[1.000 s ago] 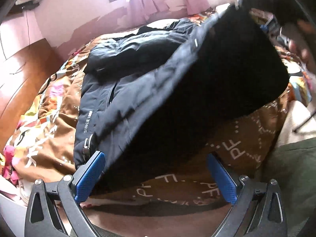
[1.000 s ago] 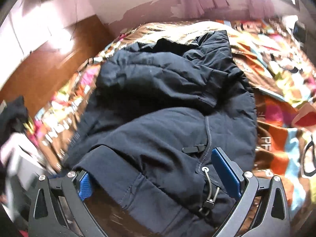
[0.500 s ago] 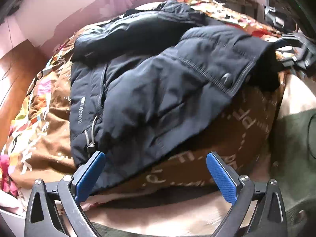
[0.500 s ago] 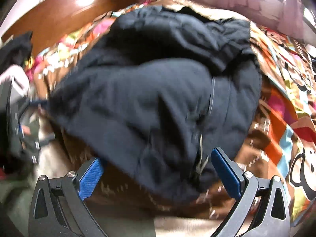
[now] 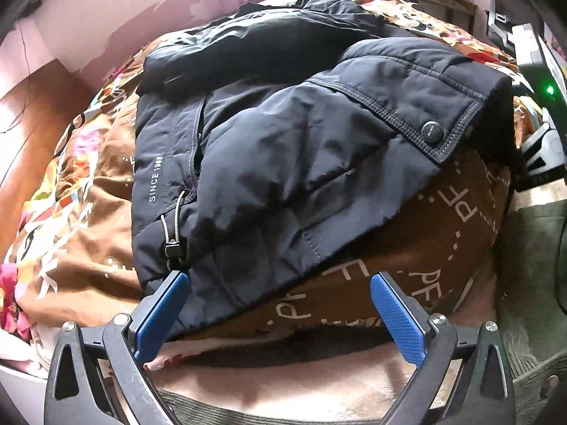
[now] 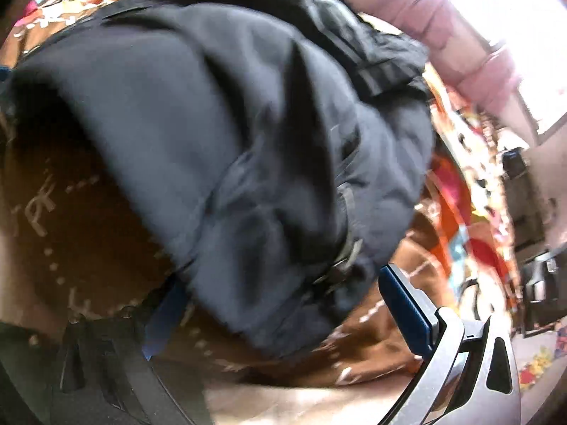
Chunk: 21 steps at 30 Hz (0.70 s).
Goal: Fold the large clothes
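My jacket [image 5: 269,148] lies on the bed, dark navy and padded, one sleeve folded across its front. The snap-button cuff hangs at the bed's edge, and "SINCE 1988" runs beside the zip, a drawcord toggle below.

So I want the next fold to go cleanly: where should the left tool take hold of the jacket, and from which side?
Probably the near hem corner of the jacket, beside the drawcord toggle. That edge lies thin and flat on the brown blanket, facing the open left tool, so come straight in from the near side, low. The cuff with the snap button is bulkier.
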Each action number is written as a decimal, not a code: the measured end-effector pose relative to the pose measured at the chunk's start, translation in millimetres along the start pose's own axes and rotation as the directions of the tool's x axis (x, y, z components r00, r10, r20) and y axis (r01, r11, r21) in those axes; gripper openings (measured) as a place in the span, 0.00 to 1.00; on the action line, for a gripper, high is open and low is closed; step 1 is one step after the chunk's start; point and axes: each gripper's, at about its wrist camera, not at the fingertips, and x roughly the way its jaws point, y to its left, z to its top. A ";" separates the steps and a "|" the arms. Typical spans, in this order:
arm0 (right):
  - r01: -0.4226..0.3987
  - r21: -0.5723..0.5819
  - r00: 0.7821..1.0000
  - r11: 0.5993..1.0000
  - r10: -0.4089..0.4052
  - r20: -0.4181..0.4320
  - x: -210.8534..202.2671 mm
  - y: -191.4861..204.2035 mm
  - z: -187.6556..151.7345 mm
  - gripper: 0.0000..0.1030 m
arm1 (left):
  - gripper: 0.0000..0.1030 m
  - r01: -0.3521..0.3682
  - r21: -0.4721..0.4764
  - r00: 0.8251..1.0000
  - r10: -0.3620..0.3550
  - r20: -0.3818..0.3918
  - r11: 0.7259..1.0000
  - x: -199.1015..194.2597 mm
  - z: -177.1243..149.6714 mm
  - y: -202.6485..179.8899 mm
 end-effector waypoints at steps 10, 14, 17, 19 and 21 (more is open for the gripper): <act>-0.051 0.237 0.976 0.970 -0.002 0.220 -53.0 -95.6 38.2 0.98 | 1.00 0.062 0.003 0.997 -0.062 0.044 0.998 -8.9 -2.0 2.9; -0.155 0.267 0.961 0.951 0.083 0.263 -59.5 -121.8 58.1 0.99 | 1.00 0.026 0.061 0.999 -0.028 0.022 0.998 -2.1 0.5 -9.8; -0.212 0.281 0.952 0.936 0.132 0.276 -61.4 -124.8 66.1 0.99 | 1.00 -0.050 0.134 0.998 0.054 -0.024 0.990 14.1 4.2 -24.3; -0.231 0.294 0.949 0.927 0.148 0.279 -60.8 -120.5 65.5 0.99 | 1.00 -0.103 0.166 0.993 0.110 -0.034 0.981 23.7 6.9 -30.2; -0.236 0.300 0.947 0.924 0.151 0.282 -60.0 -119.7 62.3 0.99 | 1.00 -0.140 0.173 0.988 0.148 -0.037 0.975 30.4 10.6 -29.7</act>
